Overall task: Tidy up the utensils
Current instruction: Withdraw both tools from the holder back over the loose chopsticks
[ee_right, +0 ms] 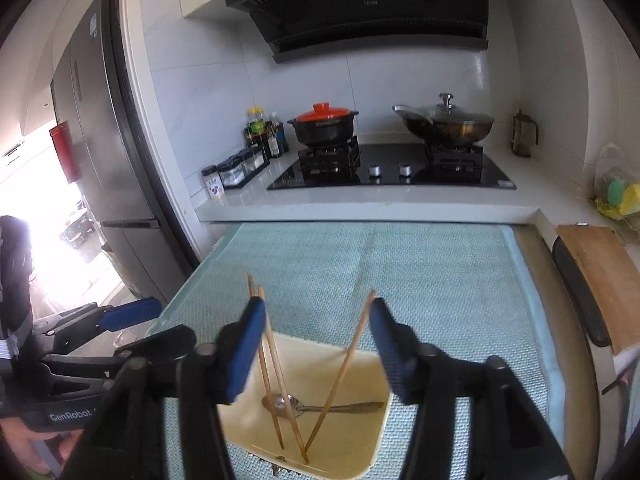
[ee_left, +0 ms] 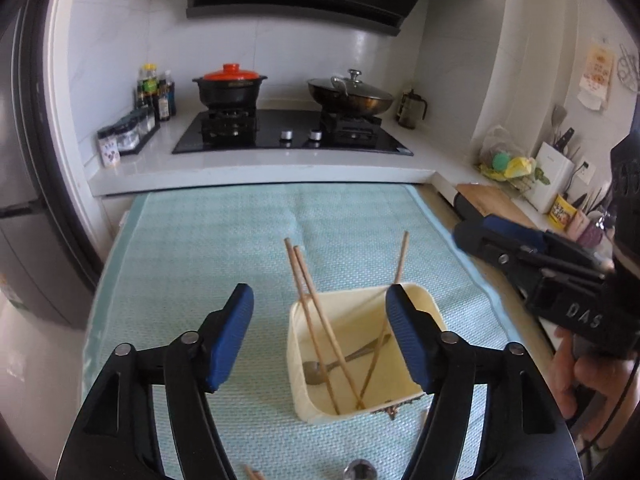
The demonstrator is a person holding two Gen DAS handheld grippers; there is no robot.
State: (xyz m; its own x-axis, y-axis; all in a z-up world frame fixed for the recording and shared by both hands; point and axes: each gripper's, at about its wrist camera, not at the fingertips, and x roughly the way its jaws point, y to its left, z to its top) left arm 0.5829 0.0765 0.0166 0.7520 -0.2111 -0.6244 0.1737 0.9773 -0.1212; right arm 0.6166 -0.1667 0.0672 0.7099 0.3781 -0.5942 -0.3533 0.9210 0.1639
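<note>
Both grippers stood with fingers spread, nothing pinched. Left gripper (ee_left: 320,334) hovered above cream bin (ee_left: 304,404), its right finger over bin's far corner. Right gripper (ee_right: 318,342) framed same bin from above. Three chopsticks (ee_left: 316,320) leaned inside, spoon (ee_right: 288,403) flat on bottom. Bin sat on teal mat (ee_left: 200,240) covering counter.

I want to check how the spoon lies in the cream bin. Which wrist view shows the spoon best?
The right wrist view: the spoon lies on the bin floor, bowl and handle visible, crossed only by thin chopsticks. In the left wrist view the spoon looks smaller and dimmer, and the handle's end runs close to the left gripper's blue finger.
</note>
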